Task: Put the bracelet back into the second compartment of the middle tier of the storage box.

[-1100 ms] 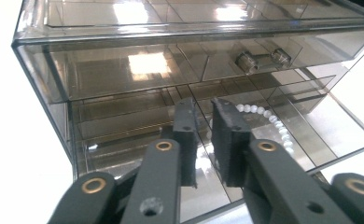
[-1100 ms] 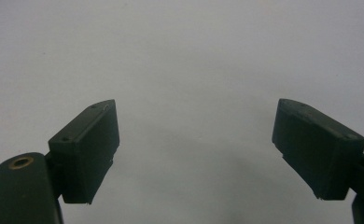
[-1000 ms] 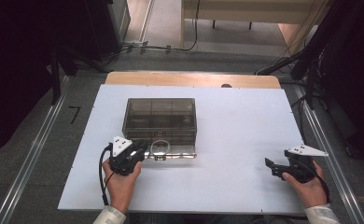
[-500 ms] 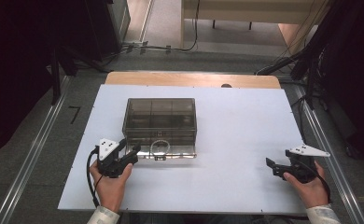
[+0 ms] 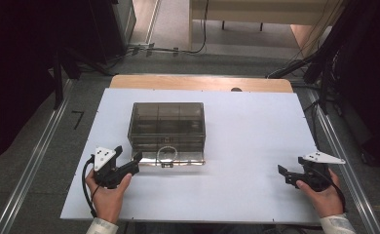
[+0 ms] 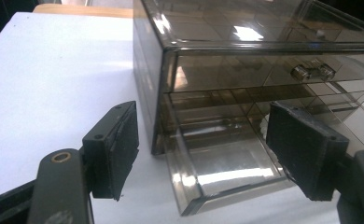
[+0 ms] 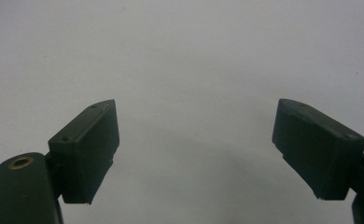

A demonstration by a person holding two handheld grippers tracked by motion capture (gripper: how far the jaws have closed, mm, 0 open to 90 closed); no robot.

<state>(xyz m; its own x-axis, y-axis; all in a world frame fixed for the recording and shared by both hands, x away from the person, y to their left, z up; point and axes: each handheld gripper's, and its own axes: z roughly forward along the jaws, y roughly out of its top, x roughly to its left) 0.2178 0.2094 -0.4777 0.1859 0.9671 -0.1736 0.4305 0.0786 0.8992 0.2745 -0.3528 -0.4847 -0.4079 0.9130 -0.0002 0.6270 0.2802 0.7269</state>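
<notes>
Smoky clear drawer box [image 5: 166, 126] stood on white board [image 5: 256, 141], left of middle, well back from near edge. Lower drawer [image 6: 220, 163] pulled partly out toward person; upper drawer shut, with small clear knob [image 6: 313, 72]. Metal ring pull [image 5: 164, 154] hung at lower drawer's front.

Left gripper [image 5: 134, 165] lay just off box's near left corner, jaws just been opening, now wide, nothing pinched; in left gripper view, drawer's open end seen beyond and between pads, untouched. Right gripper [image 5: 282, 174] rested near board's right near corner, well apart from box, jaws spread wide over bare board [image 7: 185, 56], holding nothing.

No other items on board; nothing blocking between grippers and box. No readable writing or label anywhere.

Wide bare room right of box and in front of it. Wooden edge [image 5: 200, 83] behind board; metal rails [image 5: 32, 165] along both sides; dark cables [image 5: 295, 68] on floor beyond.
</notes>
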